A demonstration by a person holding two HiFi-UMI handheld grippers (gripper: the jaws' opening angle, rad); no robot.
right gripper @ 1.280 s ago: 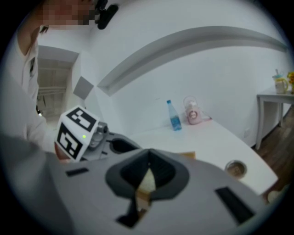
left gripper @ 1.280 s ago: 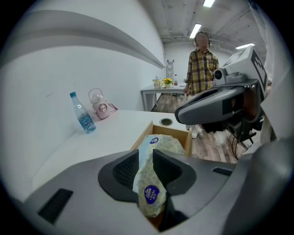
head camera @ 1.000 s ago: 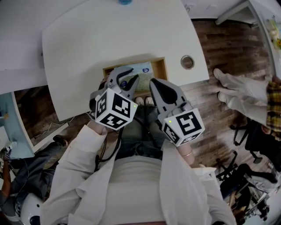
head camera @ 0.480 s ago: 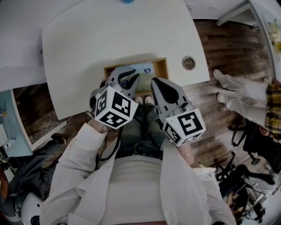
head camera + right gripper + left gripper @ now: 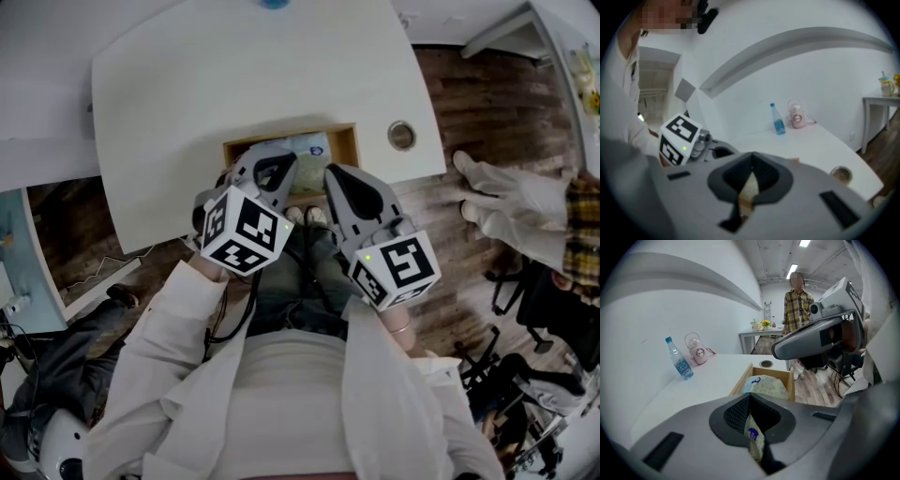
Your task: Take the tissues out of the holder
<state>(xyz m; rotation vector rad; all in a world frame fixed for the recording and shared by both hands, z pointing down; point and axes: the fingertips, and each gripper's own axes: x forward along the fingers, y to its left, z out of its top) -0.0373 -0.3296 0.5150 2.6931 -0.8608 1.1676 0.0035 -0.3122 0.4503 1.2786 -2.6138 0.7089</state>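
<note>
A wooden holder (image 5: 345, 141) sits in the white table at its near edge. A pale patterned tissue pack (image 5: 305, 145) with a blue mark lies in it. My left gripper (image 5: 278, 169) hovers over the holder's left part, and the right gripper (image 5: 330, 173) is beside it over the near rim. In the left gripper view the jaw tips (image 5: 749, 395) meet, the pack (image 5: 768, 386) lies just beyond in the holder (image 5: 739, 381), and a strip of pack shows through the slit behind the tips. The right gripper (image 5: 752, 153) is shut too, with only a pale sliver showing in its slit.
A water bottle (image 5: 680, 362) and a pink kettle (image 5: 696, 348) stand at the table's far side. A round cable hole (image 5: 401, 134) lies right of the holder. A person in a plaid shirt (image 5: 797, 305) stands to the right, white-gloved hand (image 5: 511, 197) out.
The left gripper has turned slightly over the holder. The right gripper has barely moved. The gloved hand at the right has shifted a little.
</note>
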